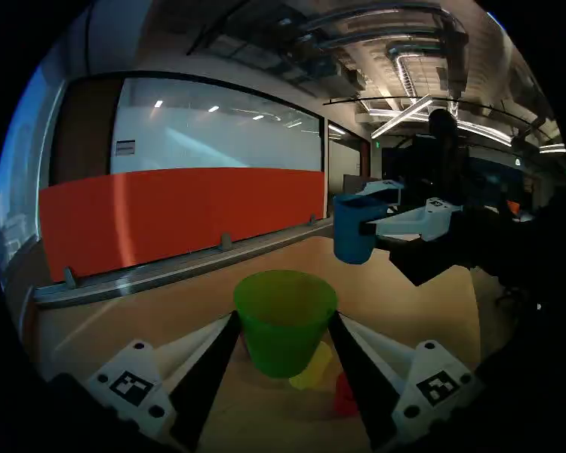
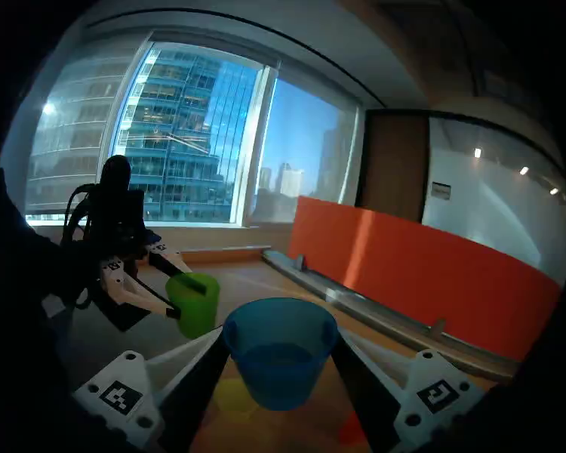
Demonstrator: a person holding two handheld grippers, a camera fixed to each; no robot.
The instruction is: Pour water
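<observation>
We find the left gripper (image 1: pixel 284 317) clamped on the green cup (image 1: pixel 285 332) and the right gripper (image 2: pixel 280 332) clamped on the part-filled blue cup (image 2: pixel 281 362), both above the table (image 1: pixel 404 302). Light, thin plastic: we advise a gentle mid-wall grip.

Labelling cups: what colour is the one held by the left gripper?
Green cup; best in left gripper view.

clear gap separates green cup (image 1: pixel 285 321) from blue cup (image 1: pixel 353 226).
</observation>
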